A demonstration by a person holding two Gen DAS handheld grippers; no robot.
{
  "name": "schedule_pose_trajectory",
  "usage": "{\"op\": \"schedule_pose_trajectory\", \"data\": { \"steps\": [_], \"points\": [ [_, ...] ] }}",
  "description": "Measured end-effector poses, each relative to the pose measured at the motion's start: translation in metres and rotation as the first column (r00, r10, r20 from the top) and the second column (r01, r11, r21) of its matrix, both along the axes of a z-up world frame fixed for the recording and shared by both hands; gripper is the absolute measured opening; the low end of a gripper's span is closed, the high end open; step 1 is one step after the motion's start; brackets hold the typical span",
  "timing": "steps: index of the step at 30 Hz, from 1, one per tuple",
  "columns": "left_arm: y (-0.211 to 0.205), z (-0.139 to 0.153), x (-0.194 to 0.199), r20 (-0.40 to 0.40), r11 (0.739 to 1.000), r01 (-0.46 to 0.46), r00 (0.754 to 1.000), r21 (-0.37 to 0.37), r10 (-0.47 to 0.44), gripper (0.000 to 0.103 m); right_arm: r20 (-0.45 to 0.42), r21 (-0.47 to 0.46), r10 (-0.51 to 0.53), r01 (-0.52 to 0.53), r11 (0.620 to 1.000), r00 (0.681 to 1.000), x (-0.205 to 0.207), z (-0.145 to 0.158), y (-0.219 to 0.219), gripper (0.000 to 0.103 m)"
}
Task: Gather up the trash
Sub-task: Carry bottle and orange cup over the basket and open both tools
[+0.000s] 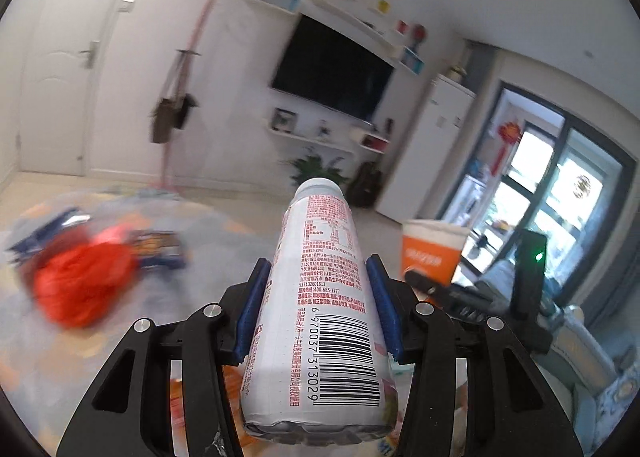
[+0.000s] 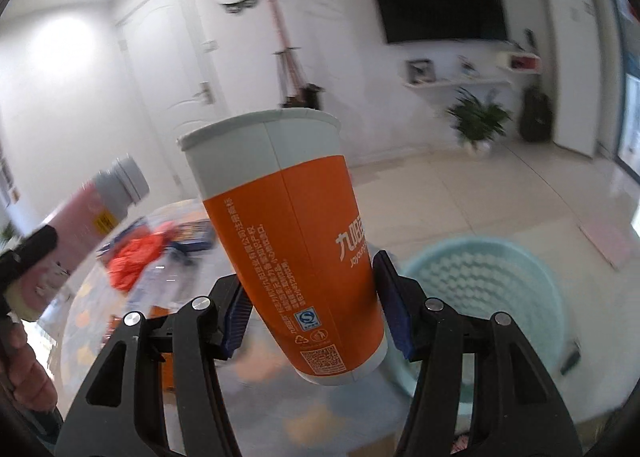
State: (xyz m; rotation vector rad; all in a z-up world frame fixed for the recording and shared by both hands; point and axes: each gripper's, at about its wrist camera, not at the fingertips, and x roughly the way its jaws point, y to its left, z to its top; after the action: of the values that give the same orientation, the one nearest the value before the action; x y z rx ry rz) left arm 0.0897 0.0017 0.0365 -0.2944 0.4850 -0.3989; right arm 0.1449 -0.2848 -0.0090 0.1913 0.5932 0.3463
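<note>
My left gripper is shut on a white drink bottle with red print and a barcode, held lengthwise above the table. My right gripper is shut on an orange and white paper cup, upright and slightly tilted. The cup also shows in the left wrist view at the right, with the other gripper beneath it. The bottle shows at the left of the right wrist view. A crumpled red wrapper and a blue packet lie on the table at the left.
A light blue plastic basket stands on the floor to the right of the glass table. Behind are a door, a coat rack, a wall television, a potted plant and a white fridge.
</note>
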Motion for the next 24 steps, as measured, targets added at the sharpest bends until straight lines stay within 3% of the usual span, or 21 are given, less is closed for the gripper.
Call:
{"op": "schedule_pose_trajectory", "data": {
  "steps": [7, 11, 19, 24],
  "points": [
    [-0.105, -0.031, 0.067, -0.113, 0.987, 0.158, 0.981, 0.018, -0.155, 0.047, -0.101, 0.042, -0.156, 0.161, 0.986, 0.983, 0.011, -0.035, -0.07, 0.054],
    [-0.143, -0.06, 0.094, -0.175, 0.981, 0.195, 0.966, 0.006, -0.191, 0.047, -0.172, 0.042, -0.218, 0.229, 0.973, 0.961, 0.017, -0.059, -0.1, 0.054],
    [-0.18, -0.12, 0.13, -0.306, 0.972, 0.236, 0.927, 0.021, -0.218, 0.045, -0.264, 0.036, -0.257, 0.276, 0.961, 0.93, 0.033, -0.104, -0.123, 0.054],
    [-0.186, -0.126, 0.142, -0.326, 0.968, 0.249, 0.915, -0.009, -0.238, 0.045, -0.302, 0.038, -0.257, 0.281, 0.959, 0.918, 0.04, -0.119, -0.121, 0.054]
  ]
}}
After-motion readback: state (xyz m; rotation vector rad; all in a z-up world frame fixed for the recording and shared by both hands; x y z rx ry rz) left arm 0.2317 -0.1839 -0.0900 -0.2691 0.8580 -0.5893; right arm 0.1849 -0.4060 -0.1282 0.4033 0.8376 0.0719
